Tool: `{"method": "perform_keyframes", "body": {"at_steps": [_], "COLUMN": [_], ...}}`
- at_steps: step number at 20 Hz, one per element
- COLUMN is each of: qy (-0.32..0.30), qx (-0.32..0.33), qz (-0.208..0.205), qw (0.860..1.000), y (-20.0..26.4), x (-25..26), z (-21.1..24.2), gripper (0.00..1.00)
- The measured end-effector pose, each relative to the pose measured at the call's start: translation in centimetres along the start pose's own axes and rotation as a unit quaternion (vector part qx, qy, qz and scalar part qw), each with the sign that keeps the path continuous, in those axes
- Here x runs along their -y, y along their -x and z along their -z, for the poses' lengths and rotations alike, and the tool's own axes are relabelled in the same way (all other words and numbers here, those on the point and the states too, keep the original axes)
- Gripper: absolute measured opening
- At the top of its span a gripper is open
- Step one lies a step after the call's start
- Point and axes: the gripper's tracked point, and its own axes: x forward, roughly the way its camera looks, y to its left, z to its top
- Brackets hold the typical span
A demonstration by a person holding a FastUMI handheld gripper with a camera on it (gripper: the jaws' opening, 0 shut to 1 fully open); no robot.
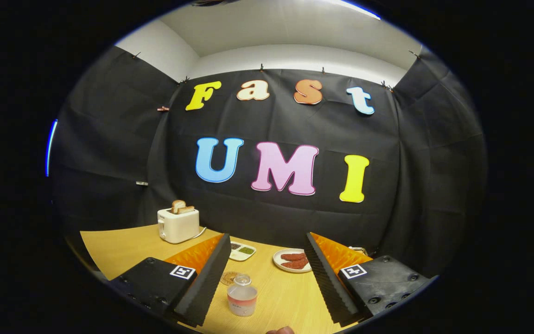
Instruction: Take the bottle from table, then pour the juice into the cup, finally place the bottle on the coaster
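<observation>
Gripper view: the tongs (pixel 264 273) are spread wide, holding nothing. The bottle (pixel 242 295) stands upright on the wooden table (pixel 123 246), between the 2 fingers, nearer the left one and not touching either. A round coaster (pixel 228 278) lies just beyond it. Further out there's a plate of sausages (pixel 293 260), a small 2-part dish (pixel 242 251) and a toaster (pixel 178 224) with toast sticking up.

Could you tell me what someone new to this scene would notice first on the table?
The small clear bottle stands upright on the wooden table between the open gripper fingers, nearer the left one. Just behind it lies a round coaster. Farther back, a white toaster holds two slices of toast, and a plate of sausages sits beyond the right finger.
</observation>
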Motion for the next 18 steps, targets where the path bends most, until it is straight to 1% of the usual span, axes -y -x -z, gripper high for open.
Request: {"method": "perform_keyframes", "body": {"at_steps": [4, 11, 14, 18], "qy": [-0.017, -0.03, -0.036, -0.039], "qx": [-0.022, -0.062, -0.077, -0.09], "qz": [-0.015, -0.024, -0.022, -0.01], "qw": [1.0, 0.997, 0.996, 0.995], "y": [-0.7, -1.9, -2.5, -3.6], "x": [-1.2, -3.3, -4.0, -4.1], "z": [4.8, 13.3, 16.4, 19.1], "gripper": [0.97, 0.97, 0.97, 0.97]}}
